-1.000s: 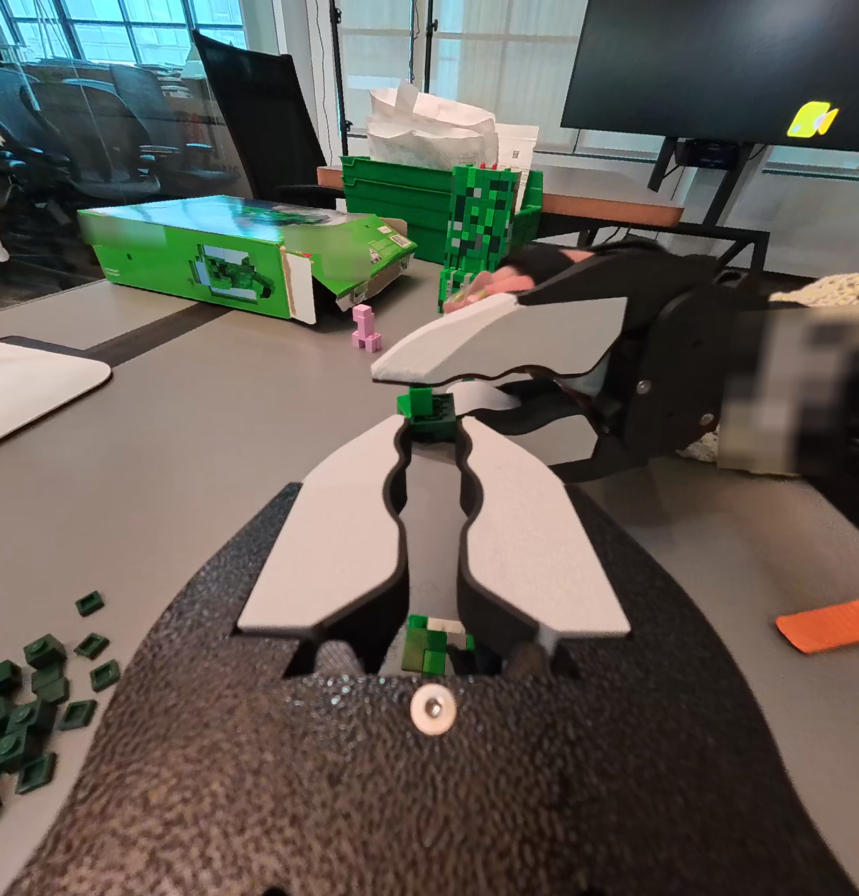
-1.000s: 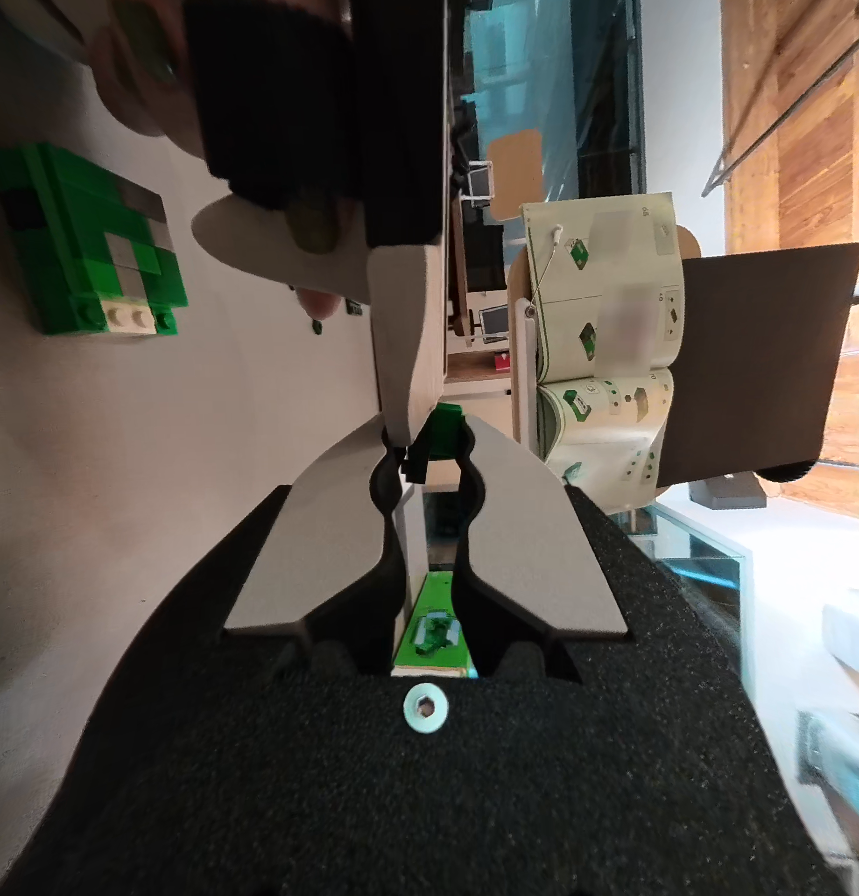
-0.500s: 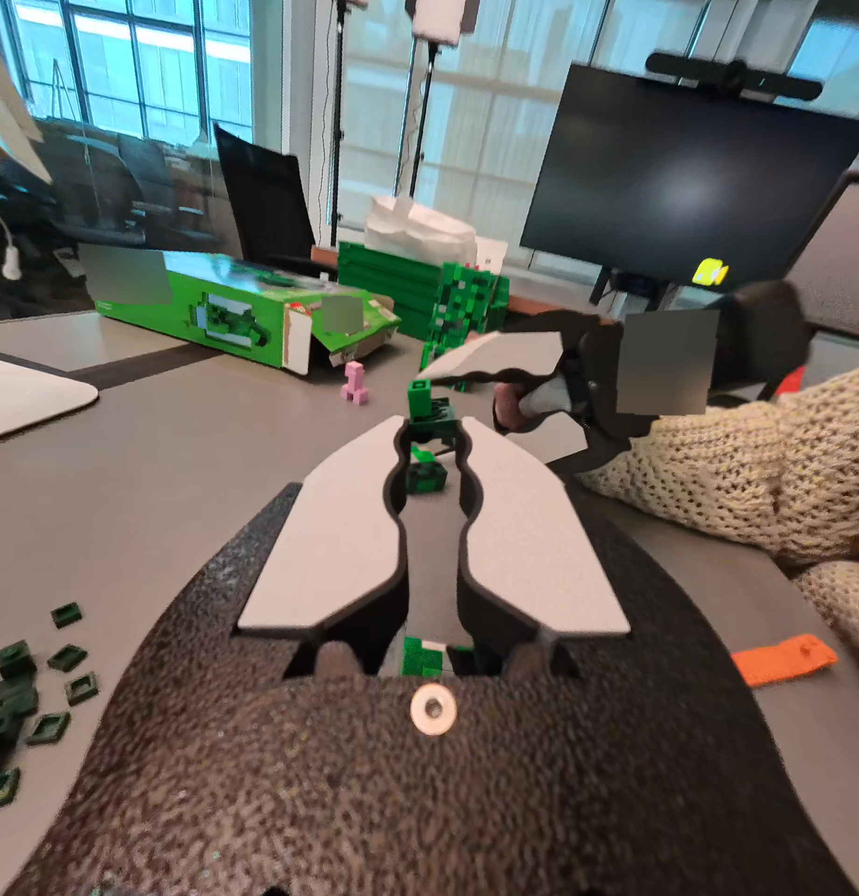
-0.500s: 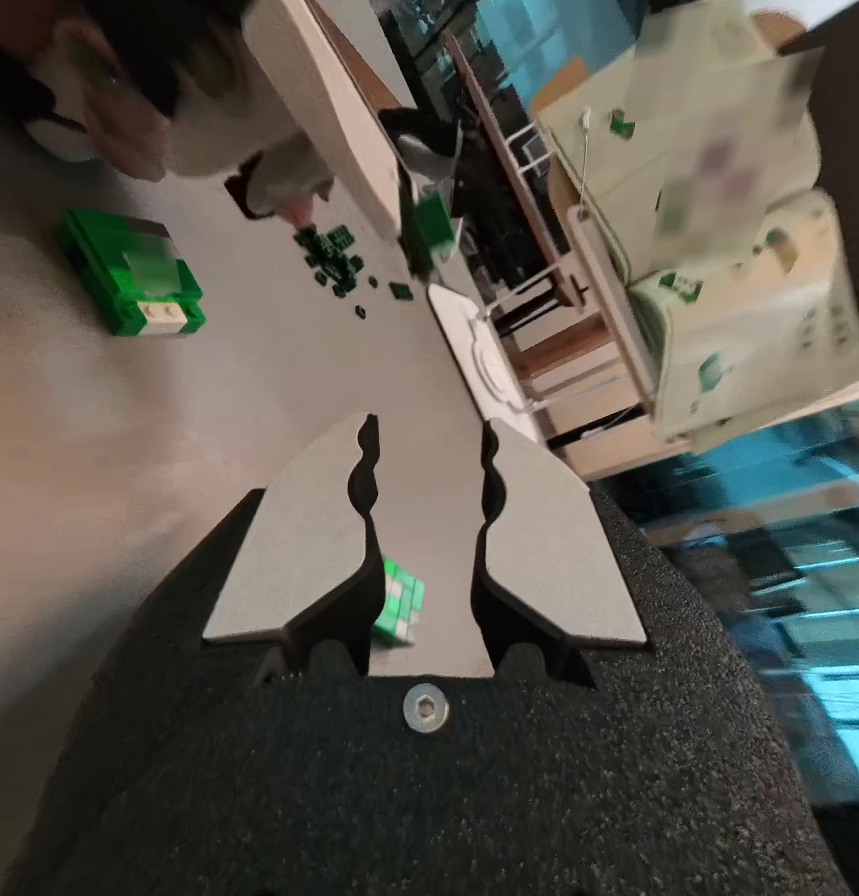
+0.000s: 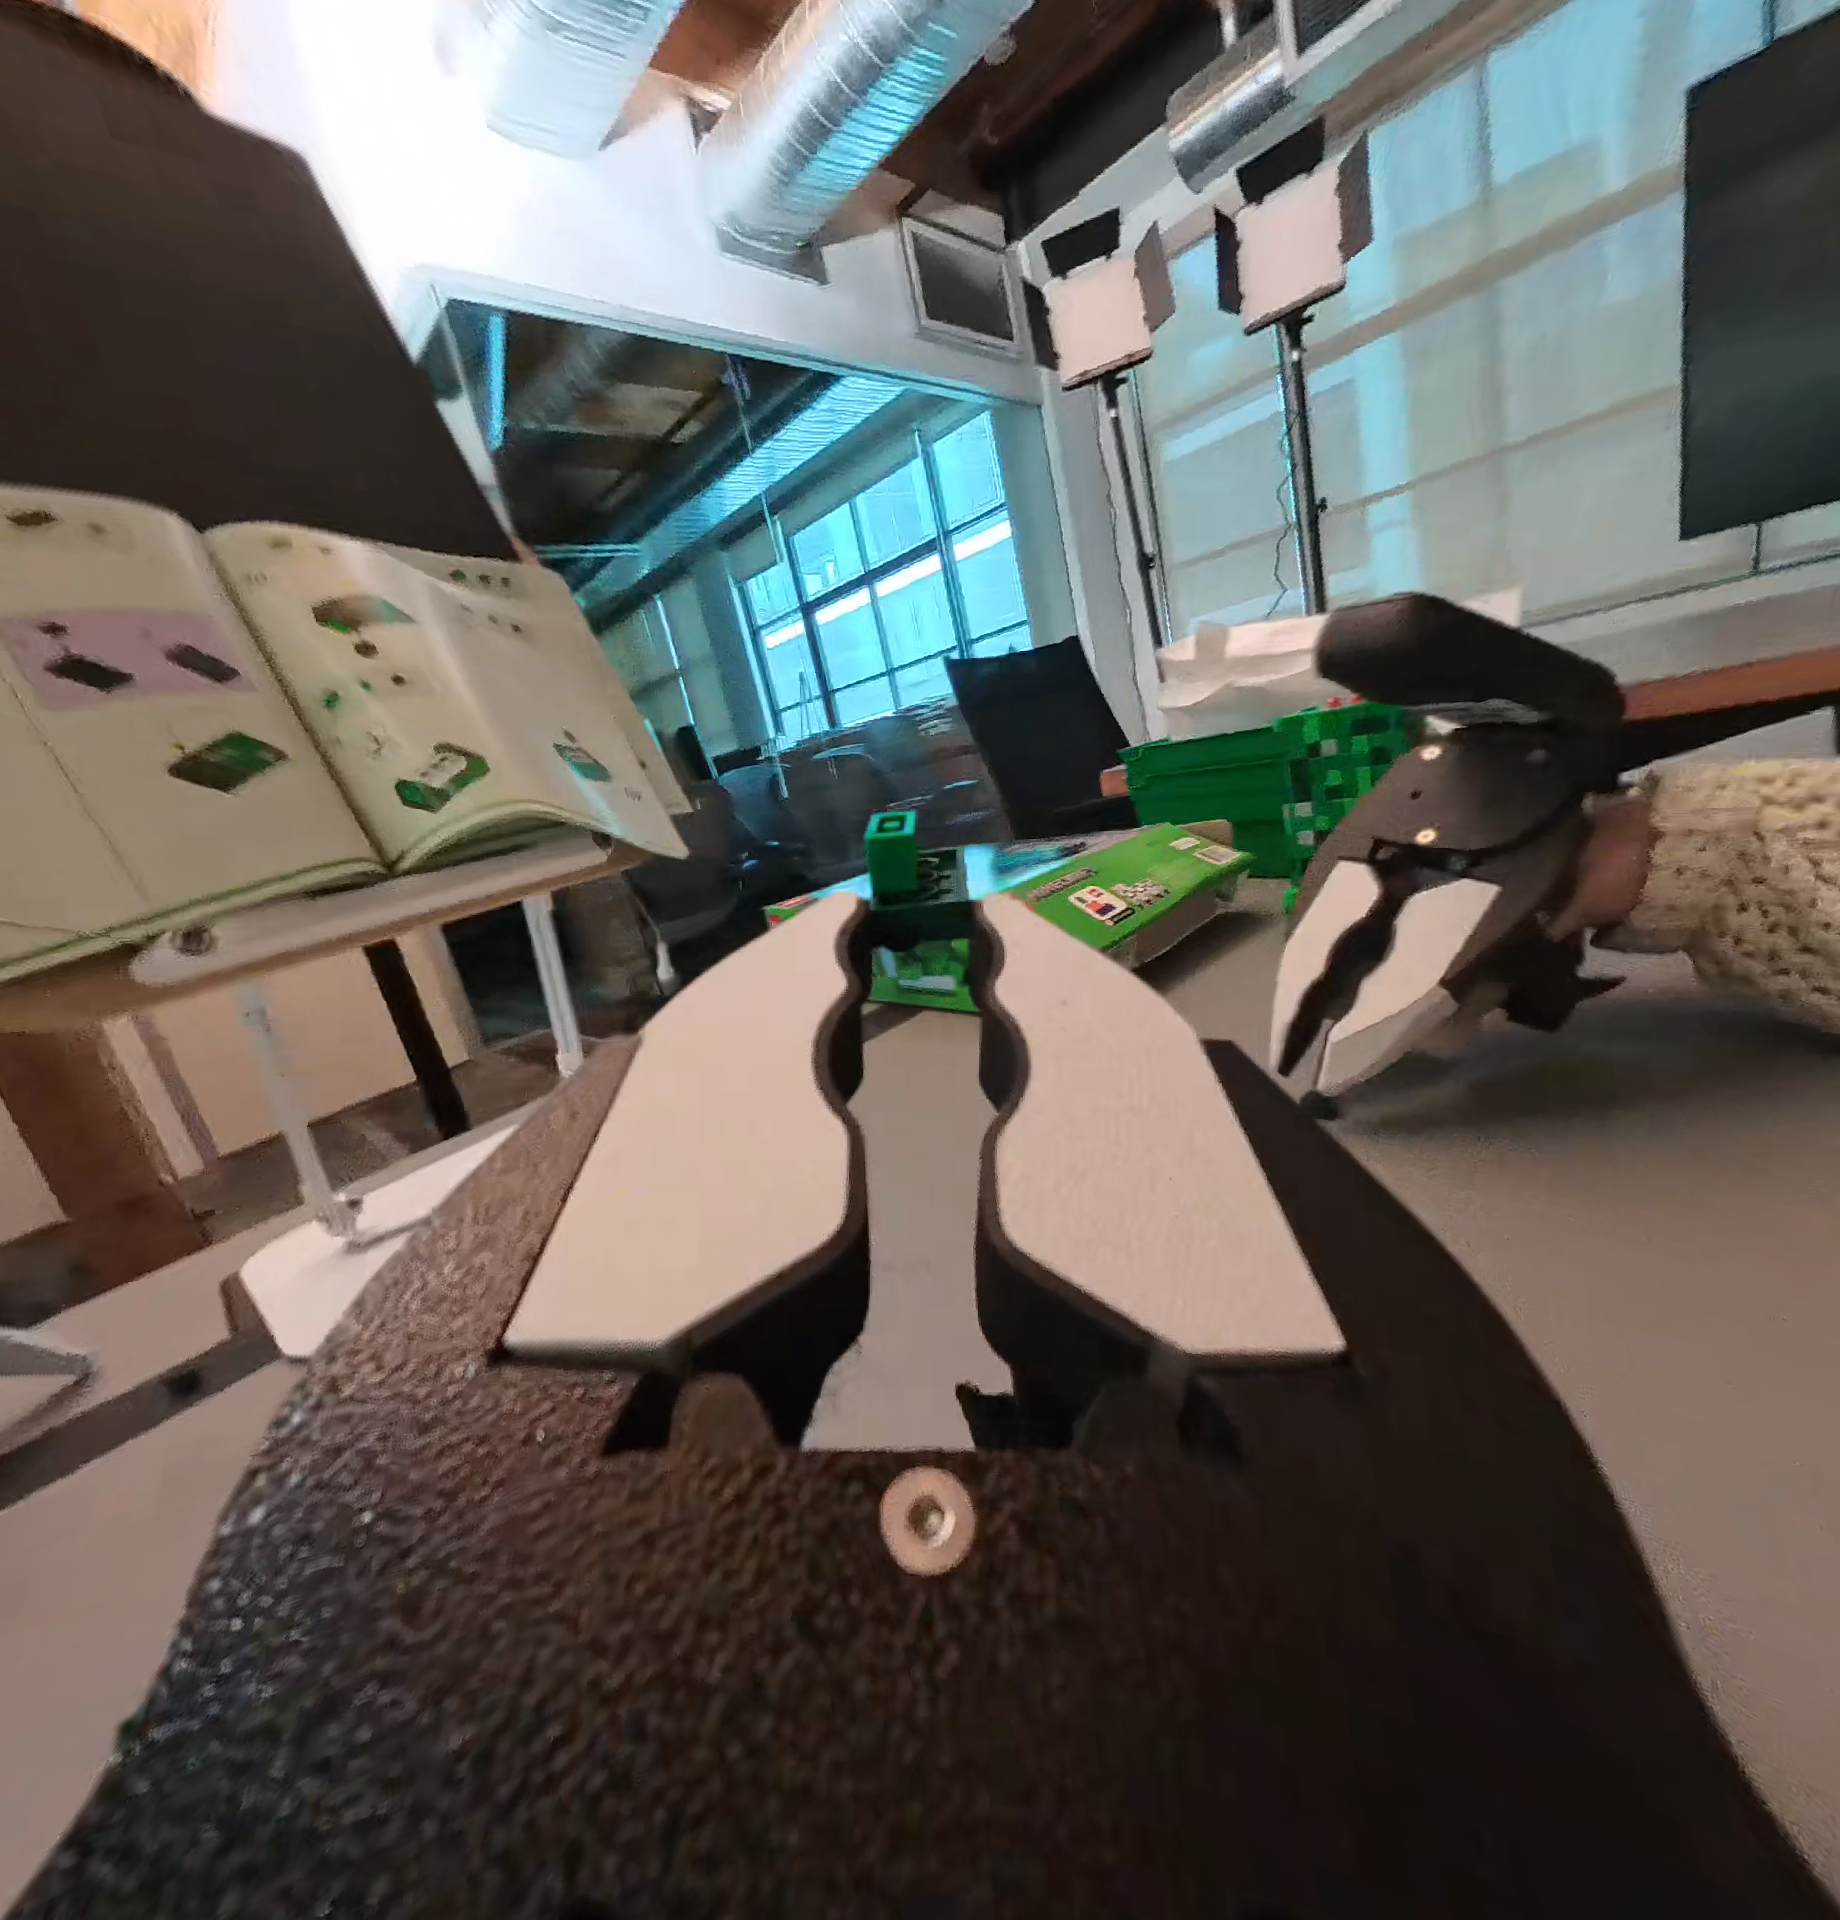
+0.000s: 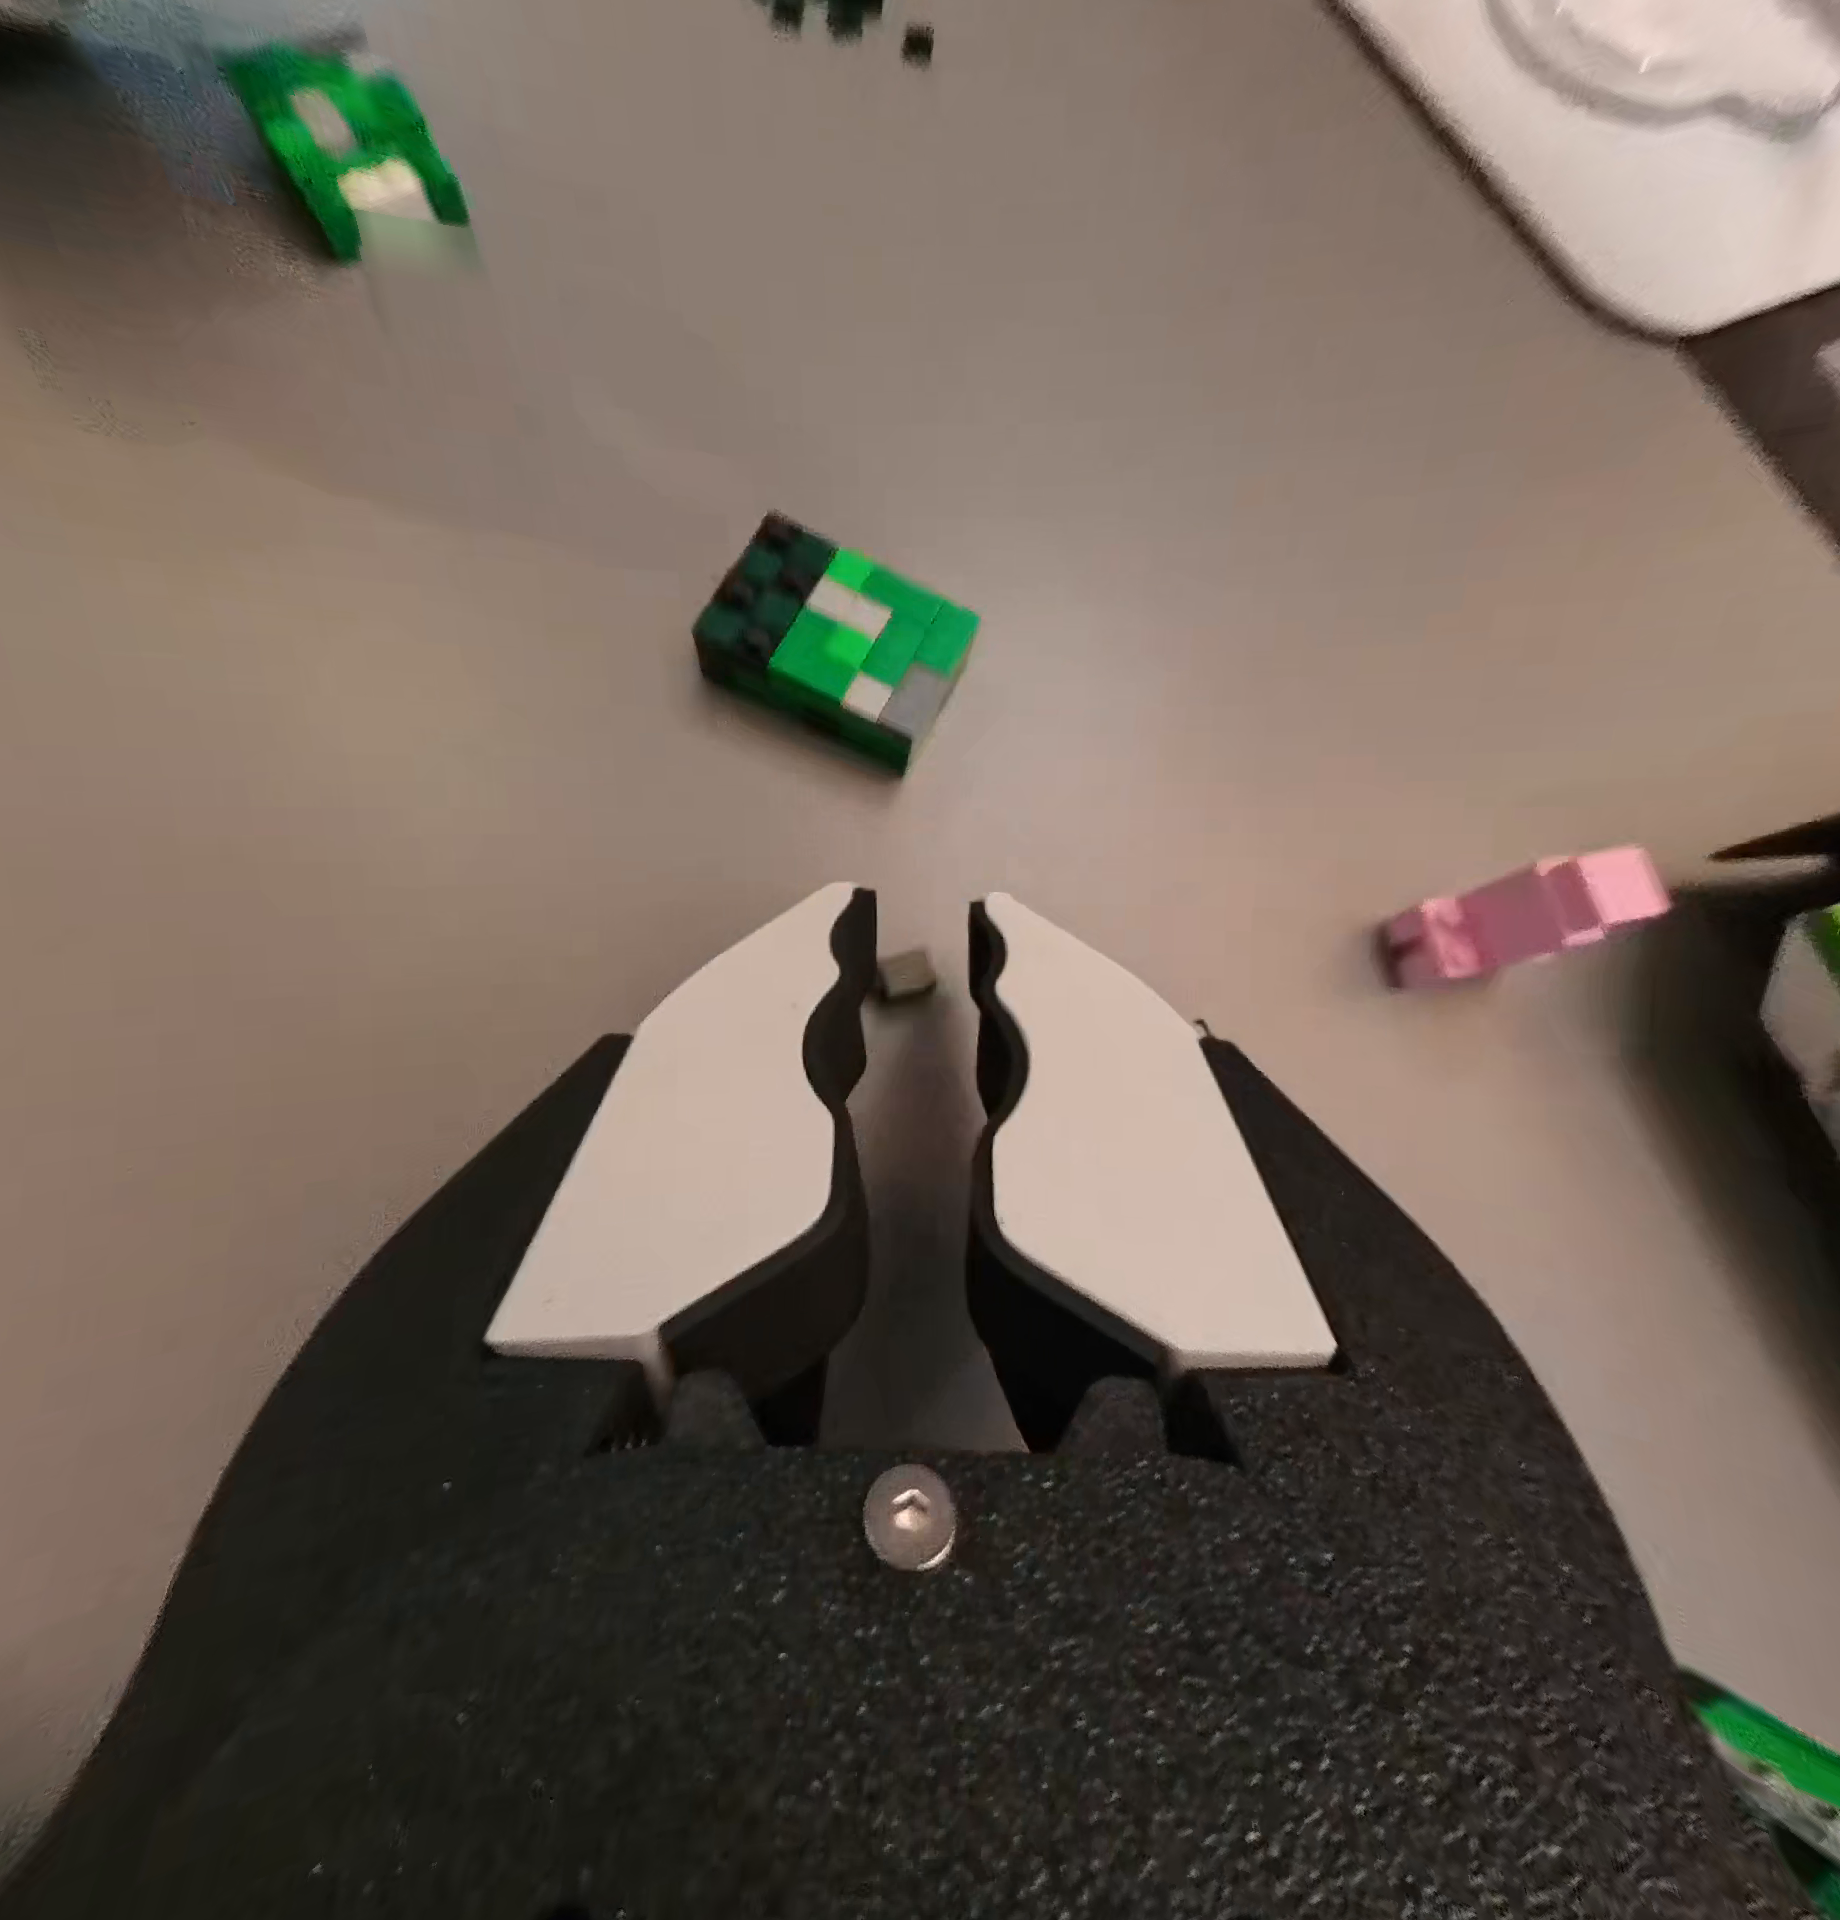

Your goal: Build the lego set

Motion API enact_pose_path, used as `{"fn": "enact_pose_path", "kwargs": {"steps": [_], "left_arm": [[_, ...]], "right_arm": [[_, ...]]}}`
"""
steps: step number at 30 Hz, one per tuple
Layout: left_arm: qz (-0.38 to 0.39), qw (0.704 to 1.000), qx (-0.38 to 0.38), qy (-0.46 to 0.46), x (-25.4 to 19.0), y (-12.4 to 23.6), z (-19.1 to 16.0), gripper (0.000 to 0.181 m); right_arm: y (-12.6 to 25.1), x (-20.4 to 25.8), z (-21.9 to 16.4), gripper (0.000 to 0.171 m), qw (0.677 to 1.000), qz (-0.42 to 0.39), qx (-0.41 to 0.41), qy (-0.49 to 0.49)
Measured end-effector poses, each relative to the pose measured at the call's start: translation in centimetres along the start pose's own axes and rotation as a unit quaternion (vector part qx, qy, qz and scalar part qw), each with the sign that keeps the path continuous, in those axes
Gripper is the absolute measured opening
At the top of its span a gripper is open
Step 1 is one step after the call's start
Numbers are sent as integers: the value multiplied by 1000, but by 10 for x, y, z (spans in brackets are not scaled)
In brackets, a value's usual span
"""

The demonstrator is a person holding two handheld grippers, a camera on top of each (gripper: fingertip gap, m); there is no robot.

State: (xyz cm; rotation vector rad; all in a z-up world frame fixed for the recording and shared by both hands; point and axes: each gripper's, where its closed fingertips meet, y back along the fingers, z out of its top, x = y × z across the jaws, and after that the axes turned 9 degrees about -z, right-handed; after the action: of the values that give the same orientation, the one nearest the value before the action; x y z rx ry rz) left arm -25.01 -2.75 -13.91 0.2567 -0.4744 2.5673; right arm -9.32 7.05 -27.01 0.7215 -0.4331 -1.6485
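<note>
My left gripper is shut on a small green lego assembly and holds it above the table, pointing towards the open instruction booklet. My right gripper is open and points down at the table, with a tiny grey piece lying between its fingertips. It also shows in the left wrist view, tips close to the table. A green, white and grey block assembly lies just beyond the right gripper. A second green assembly lies farther off to the left.
A pink lego pig lies right of the right gripper. The green set box, a green crate and a tall green lego figure stand at the back. The booklet stand's white base is nearby. Several dark green pieces lie far off. The gap from one gripper's tips to the other's is roughly 25 cm. The pink lego pig is closer to my right gripper, around 10 cm from its tips; the left tips are 30 cm off.
My left gripper rose and swung left towards the booklet, still holding the green assembly. My right gripper turned down to the table over the grey piece.
</note>
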Motion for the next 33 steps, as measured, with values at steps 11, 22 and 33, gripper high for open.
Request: {"fn": "enact_pose_path", "kwargs": {"steps": [11, 22, 33], "left_arm": [[-31, 999, 13, 13, -22, -7, -7, 18], [-68, 997, 29, -11, -38, -12, -12, 18], [-87, 996, 30, -2, -43, -13, -14, 18]], "right_arm": [[12, 9, -23, 17, 996, -48, 51, -49], [8, 37, -10, 17, 998, 48, 9, -39], [4, 32, -4, 14, 994, 95, -10, -61]]}}
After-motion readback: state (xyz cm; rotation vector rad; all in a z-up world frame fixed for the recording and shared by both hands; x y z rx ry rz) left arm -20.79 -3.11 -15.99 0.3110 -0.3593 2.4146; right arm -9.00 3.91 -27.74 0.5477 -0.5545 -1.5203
